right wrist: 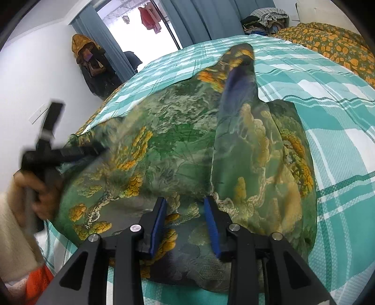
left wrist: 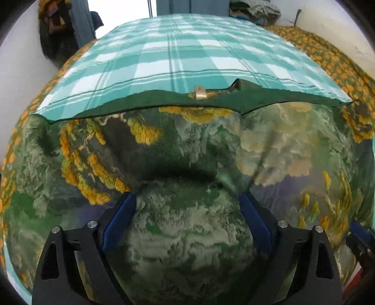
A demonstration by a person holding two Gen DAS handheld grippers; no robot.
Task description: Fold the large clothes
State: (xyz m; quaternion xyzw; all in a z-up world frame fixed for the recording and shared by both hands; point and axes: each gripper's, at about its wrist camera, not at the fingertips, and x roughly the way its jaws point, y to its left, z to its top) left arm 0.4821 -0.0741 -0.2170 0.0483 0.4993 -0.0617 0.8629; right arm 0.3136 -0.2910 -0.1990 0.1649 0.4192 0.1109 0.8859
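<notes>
Garment (right wrist: 178,145): a large printed piece, green with yellow-orange and cream pattern, lying on the teal-and-white checked bedcover (right wrist: 328,98) of a bed. It fills the near and middle of the right wrist view. One flap is doubled over on the right side, with a long crease running from near to far, and a narrow tail (right wrist: 239,58) reaches toward the far end.

Handling, by judgement: thin, glossy weave that drapes and puckers easily. Light, limp, likely slippery on the pads, so a deep pinch through a hem or doubled edge should hold better than a single layer mid-panel. Not fragile, but prone to sliding out of alignment.

Left gripper (left wrist: 187,201): jaws spread wide, nothing between them, cloth directly beneath. Seen from the right wrist camera it is motion-blurred at the garment's left edge (right wrist: 89,150).

Right gripper (right wrist: 185,206): jaws parted moderately, empty, poised over the near hem.

Edges: in the left wrist view a dark green hem (left wrist: 194,105) runs left to right, with a small pale loop (left wrist: 200,92) at its middle; candidate pinch line.

Room: open bedcover beyond the hem and to the right. Orange-flowered bedding (right wrist: 328,44) lies far right, piled clothes (right wrist: 267,16) at the far end, wall close on the left.
</notes>
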